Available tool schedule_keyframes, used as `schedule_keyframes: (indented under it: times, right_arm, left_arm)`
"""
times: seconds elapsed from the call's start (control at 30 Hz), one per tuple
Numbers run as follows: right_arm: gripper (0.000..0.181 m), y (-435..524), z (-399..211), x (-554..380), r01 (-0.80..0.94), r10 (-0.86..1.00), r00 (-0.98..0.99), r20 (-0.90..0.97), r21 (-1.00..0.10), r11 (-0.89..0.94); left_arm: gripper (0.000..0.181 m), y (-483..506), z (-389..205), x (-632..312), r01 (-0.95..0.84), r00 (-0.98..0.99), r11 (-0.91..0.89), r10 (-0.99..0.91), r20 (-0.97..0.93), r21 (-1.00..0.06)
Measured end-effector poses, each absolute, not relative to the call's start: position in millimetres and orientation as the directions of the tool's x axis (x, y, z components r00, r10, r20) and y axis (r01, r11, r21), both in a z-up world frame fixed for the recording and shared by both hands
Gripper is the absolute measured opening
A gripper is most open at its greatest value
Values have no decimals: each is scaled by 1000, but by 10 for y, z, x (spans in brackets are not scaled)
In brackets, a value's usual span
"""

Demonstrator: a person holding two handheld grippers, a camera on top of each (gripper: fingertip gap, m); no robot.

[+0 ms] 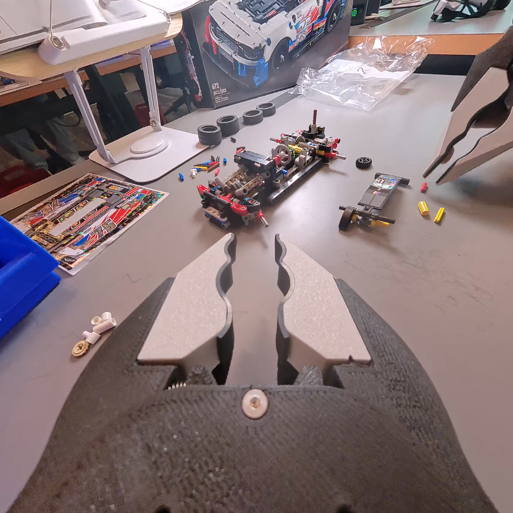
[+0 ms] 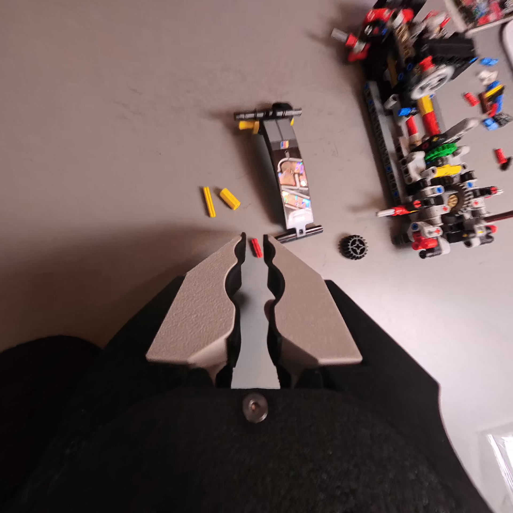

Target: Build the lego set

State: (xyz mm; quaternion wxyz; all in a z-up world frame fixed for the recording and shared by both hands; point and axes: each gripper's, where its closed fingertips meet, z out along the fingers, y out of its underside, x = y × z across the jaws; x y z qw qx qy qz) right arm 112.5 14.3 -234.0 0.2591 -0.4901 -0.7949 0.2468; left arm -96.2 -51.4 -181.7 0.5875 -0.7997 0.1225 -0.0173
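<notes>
Right gripper (image 2: 253, 238) fingers (image 2: 211, 291) straddle red pin (image 2: 256, 247), parted.

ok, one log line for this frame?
right gripper: open, straddling red pin | left gripper: open, idle | chassis: on table

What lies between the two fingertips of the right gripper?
A small red pin lies on the table between the open right gripper tips, apparently not yet pinched; the right wrist view shows this best.

Red pin (image 2: 256, 247), yellow pins (image 2: 229, 198), black gear (image 2: 353, 246), blue bin (image 1: 22, 280), grey table (image 1: 361, 291), holographic sticker sheet (image 1: 83, 219).
</notes>
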Motion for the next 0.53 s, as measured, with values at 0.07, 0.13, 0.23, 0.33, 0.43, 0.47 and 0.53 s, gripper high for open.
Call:
schedule_keyframes:
  times: [0.07,0.13,0.23,0.33,0.43,0.47,0.53]
  right_arm:
    - [11,137,-2089,1088,587,927,-340,159,-734,342]
    - [14,140,-1809,1050,489,946,-284,157,-825,284]
    - [21,197,-1481,1015,326,974,-171,147,-925,196]
    - [28,256,-1405,1016,213,992,-74,107,-970,120]
    - [0,385,-1487,1049,165,993,15,114,-980,110]
    - [0,390,-1498,1056,153,995,13,101,-983,98]
    - [0,419,-1502,1062,146,997,16,75,-987,72]
  left_arm:
    - [26,-513,-1804,-966,-173,970,-275,-214,-115,-946]
    - [26,-514,-1771,-966,-169,970,-263,-214,-114,-950]
    - [27,-546,-1603,-953,-157,970,-211,-218,-110,-965]
    - [27,-658,-1216,-1062,-149,974,-134,-192,-122,-980]
    - [25,-898,-747,-1491,-183,980,-124,-104,-171,-975]
    - [25,-998,-625,-1718,-197,980,-155,-58,-191,-968]
    - [27,-1216,-485,-2252,-205,974,-273,38,-223,-940]
